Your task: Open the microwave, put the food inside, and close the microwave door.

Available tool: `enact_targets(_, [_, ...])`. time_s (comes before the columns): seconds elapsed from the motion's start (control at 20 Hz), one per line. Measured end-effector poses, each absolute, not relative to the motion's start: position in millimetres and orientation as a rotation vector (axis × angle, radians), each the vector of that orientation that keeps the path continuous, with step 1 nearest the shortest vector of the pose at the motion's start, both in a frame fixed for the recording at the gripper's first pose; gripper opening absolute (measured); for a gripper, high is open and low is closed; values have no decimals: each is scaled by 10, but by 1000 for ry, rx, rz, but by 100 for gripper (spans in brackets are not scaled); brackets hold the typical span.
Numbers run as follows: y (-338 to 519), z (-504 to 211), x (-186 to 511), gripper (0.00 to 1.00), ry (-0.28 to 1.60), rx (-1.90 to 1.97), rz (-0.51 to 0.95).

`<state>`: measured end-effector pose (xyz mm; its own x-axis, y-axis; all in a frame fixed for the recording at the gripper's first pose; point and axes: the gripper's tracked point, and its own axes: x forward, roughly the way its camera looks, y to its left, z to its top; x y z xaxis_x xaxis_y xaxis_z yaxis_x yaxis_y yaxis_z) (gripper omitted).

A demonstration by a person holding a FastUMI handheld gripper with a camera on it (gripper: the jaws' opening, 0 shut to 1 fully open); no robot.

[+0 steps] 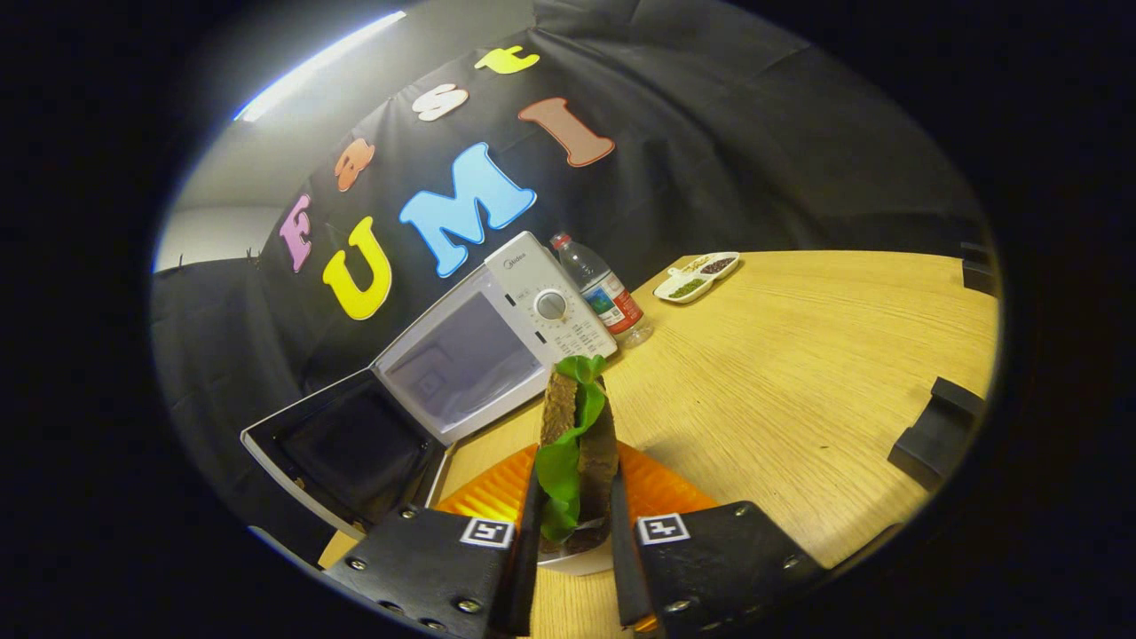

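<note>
The gripper (575, 532) has its two fingers pinched on a sandwich (579, 444), one finger pressing each slice of dark bread, with green lettuce showing in the seam between them and curling out at the far end. The sandwich stands on edge, its long axis running straight ahead along the fingers and reaching well past their tips. Beneath it sit an orange ribbed plate (661, 488) and the pale rim of a small dish (577, 561); whether the sandwich has left them is hard to judge from this angle. Ahead and to the left stands the white microwave (497, 337), with its door (351, 448) swung wide open toward the fingers' left and the pale cavity exposed. That is the relation the next move depends on: the opening lies forward and left of the sandwich's tip, so the load probably has to swing left before going in end first, clear of the open door. Beside the microwave's control panel stands a water bottle (603, 288), and farther off on the wooden table (799, 373) a divided condiment dish (698, 275).
</note>
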<state>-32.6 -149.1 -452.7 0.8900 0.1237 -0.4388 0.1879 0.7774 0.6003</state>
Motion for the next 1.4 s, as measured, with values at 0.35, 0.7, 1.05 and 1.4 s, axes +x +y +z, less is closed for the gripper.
enact_targets(0.35, [-1291,-4055,-281,26,387,411,-3])
enact_targets(0.7, [-734,-3634,88,26,362,316,100])
enact_targets(1.05, [-119,-3479,849,26,362,273,160])
enact_targets(1.4, [353,-3804,1620,26,408,190,167])
